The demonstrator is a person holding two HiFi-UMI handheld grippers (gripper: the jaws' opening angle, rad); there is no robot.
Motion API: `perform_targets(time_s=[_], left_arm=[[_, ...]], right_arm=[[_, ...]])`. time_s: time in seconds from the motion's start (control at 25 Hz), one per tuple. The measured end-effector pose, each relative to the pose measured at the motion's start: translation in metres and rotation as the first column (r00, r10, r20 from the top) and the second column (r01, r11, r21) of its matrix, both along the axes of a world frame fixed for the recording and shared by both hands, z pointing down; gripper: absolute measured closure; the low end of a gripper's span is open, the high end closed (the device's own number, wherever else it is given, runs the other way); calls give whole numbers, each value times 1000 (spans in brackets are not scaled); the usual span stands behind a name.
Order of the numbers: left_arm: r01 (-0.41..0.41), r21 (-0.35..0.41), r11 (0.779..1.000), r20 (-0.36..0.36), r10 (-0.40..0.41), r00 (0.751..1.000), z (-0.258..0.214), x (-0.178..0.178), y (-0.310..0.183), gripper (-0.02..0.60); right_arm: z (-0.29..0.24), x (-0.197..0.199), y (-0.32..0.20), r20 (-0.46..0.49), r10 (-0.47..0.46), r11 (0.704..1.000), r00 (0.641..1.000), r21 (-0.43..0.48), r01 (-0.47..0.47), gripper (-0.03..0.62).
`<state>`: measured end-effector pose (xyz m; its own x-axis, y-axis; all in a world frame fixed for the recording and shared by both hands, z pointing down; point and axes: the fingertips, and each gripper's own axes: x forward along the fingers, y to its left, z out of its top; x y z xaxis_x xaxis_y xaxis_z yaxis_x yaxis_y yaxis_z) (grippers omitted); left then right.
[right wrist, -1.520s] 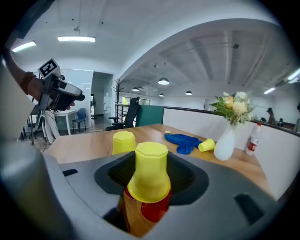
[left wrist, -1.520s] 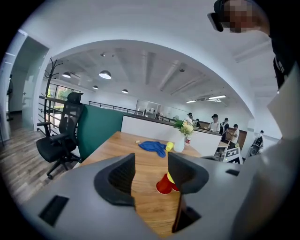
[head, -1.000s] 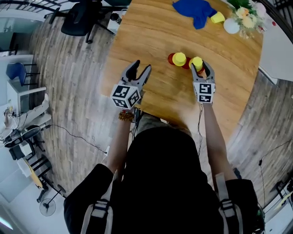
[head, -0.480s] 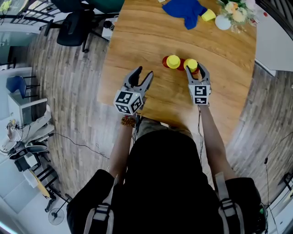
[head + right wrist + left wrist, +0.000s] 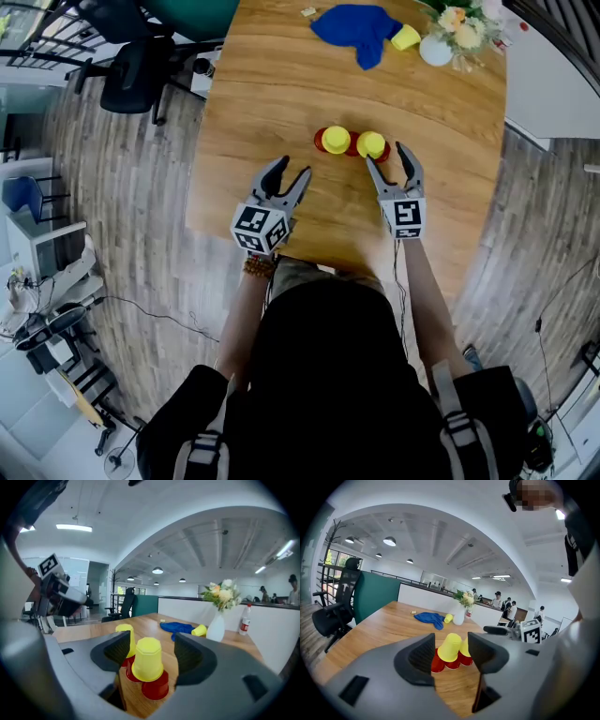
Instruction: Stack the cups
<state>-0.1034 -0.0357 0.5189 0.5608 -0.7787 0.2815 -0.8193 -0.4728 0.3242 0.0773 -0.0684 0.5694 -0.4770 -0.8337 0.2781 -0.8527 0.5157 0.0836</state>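
Note:
Two yellow cups stand upside down on a cluster of upside-down red cups (image 5: 354,148) in the middle of the wooden table (image 5: 450,141). The left yellow cup (image 5: 336,139) and right yellow cup (image 5: 370,143) stand side by side. My right gripper (image 5: 386,156) sits just behind the right yellow cup (image 5: 147,660), and its jaws are opening with the cup standing free between them. My left gripper (image 5: 292,169) hovers open to the left and nearer me, with nothing in it; the stacked cups (image 5: 451,647) show beyond its jaws.
A blue cloth (image 5: 349,26), a lying yellow cup (image 5: 406,37) and a white vase of flowers (image 5: 436,47) are at the table's far end. A water bottle (image 5: 243,619) stands near the vase. Office chairs (image 5: 131,66) stand off the table's left side.
My right gripper, which was closed around the right yellow cup, has spread its jaws and drawn back a little. The cup stays on the red cup. The left gripper holds its place.

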Motion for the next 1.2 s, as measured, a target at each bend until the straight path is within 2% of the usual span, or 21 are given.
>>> perform_targets(time_s=[0.12,0.2,0.48,0.72,1.0,1.2], left_arm=[[-3,-14,1000,-13,3,1000,3,-1,2,341],[-28,-10,1000,6,28,1000,5,5,0,341],[-115,-5,993,-20,115,993,8,51,1,341],[-159,-15,987,-5,159,987,11,59,12,341],[-207,-43,977,-8,207,978,21,64,19,341],[-215,-64,975,-16,214,977,26,64,25,341]], right_arm=[[-26,26,-3,-13,34,999,999,42,-34,298],[-31,44,-19,-47,45,998,998,49,-43,298],[-10,85,-104,-243,15,999,970,41,-5,299],[15,73,-189,-390,8,1000,921,14,-3,299],[64,73,-274,-515,39,994,856,-70,-87,304],[96,81,-310,-611,44,984,791,-110,-140,307]])
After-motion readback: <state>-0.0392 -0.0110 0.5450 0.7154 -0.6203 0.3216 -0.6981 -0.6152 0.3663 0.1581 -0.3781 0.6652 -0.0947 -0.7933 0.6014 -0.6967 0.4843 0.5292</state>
